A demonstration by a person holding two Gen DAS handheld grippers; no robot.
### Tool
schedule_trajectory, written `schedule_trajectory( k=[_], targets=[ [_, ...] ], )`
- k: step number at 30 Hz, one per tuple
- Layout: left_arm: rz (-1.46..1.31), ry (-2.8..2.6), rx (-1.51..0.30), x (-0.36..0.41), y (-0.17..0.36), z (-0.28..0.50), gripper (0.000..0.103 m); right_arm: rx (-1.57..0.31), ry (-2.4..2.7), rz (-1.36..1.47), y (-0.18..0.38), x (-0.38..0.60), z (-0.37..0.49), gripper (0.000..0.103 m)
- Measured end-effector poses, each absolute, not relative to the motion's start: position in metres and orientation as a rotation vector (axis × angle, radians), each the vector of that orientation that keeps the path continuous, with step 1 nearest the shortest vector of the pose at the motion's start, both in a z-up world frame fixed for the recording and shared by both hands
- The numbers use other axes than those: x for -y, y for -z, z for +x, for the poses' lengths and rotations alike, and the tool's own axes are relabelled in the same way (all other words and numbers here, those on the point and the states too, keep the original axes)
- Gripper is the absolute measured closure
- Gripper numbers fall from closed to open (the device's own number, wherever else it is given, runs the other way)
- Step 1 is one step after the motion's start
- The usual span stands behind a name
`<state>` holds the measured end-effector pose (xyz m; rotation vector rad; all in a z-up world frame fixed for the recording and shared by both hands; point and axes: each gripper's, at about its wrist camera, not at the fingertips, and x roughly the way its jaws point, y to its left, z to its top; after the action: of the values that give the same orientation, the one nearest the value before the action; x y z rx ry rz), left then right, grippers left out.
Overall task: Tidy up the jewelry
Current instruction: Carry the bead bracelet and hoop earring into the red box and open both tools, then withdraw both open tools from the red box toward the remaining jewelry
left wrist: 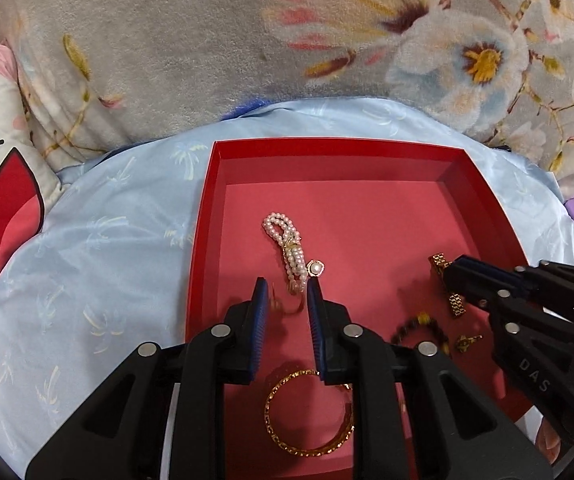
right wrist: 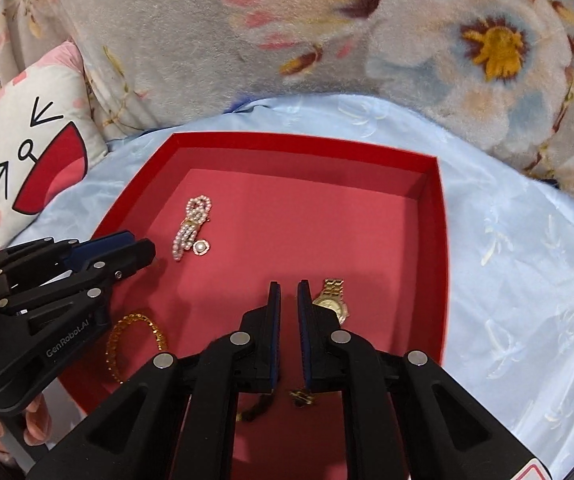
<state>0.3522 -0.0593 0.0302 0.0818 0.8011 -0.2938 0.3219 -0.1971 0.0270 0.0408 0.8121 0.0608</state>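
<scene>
Both your grippers hang over the red tray (right wrist: pixel 431 216), which sits on a pale blue cloth (right wrist: pixel 507 264) and already has the jewelry spread across its floor. Your left gripper (left wrist: pixel 285 286) has its jaws a little apart with something small, gold and blurred between them; whether the pads press on it I cannot tell, so settle that before you move away. It hovers just short of the pearl bracelet (left wrist: pixel 287 246) and the pearl earring (left wrist: pixel 315 268) beside it, with the gold bangle (left wrist: pixel 309 414) beneath its body. Your right gripper (right wrist: pixel 289 286) is all but closed and empty, its tips just left of the gold watch (right wrist: pixel 333 300); the dark bead bracelet (left wrist: pixel 421 326) and a small gold charm (right wrist: pixel 302 396) lie under it. If the watch is next, open the right jaws well before descending, straddle the case, not the band, and close gently. Keep the two grippers apart, and lower slowly so the fingertips don't scatter the smaller pieces.
</scene>
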Motion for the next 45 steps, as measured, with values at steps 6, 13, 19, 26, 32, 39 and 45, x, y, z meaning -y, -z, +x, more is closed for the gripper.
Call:
schedule_trajectory(
  k=[6, 13, 19, 26, 32, 39, 45],
  targets=[
    [0.064, 0.271, -0.765, 0.053, -0.045, 0.344, 0.054, -0.713, -0.089, 0.062, -0.059, 0.204, 0.286, 0.093],
    [0.084, 0.246, -0.680, 0.039, -0.073, 0.307, 0.042, -0.638, -0.128, 0.062, -0.087, 0.210, 0.209, 0.081],
    [0.082, 0.250, -0.684, 0.022, -0.077, 0.257, 0.039, -0.649, -0.136, 0.069, -0.082, 0.214, 0.150, 0.072],
    [0.116, 0.265, -0.733, 0.014, -0.054, 0.194, 0.038, -0.743, -0.140, 0.097, -0.043, 0.214, 0.092, 0.072],
    [0.124, 0.283, -0.804, 0.012, -0.023, 0.153, 0.037, -0.799, -0.181, 0.121, -0.016, 0.204, 0.060, 0.072],
    [0.098, 0.281, -0.855, 0.008, 0.004, 0.124, 0.030, -0.842, -0.236, 0.099, 0.005, 0.176, 0.054, 0.071],
    [0.057, 0.305, -0.875, 0.002, 0.013, 0.114, 0.029, -0.860, -0.250, 0.096, 0.014, 0.167, 0.058, 0.071]
  ],
)
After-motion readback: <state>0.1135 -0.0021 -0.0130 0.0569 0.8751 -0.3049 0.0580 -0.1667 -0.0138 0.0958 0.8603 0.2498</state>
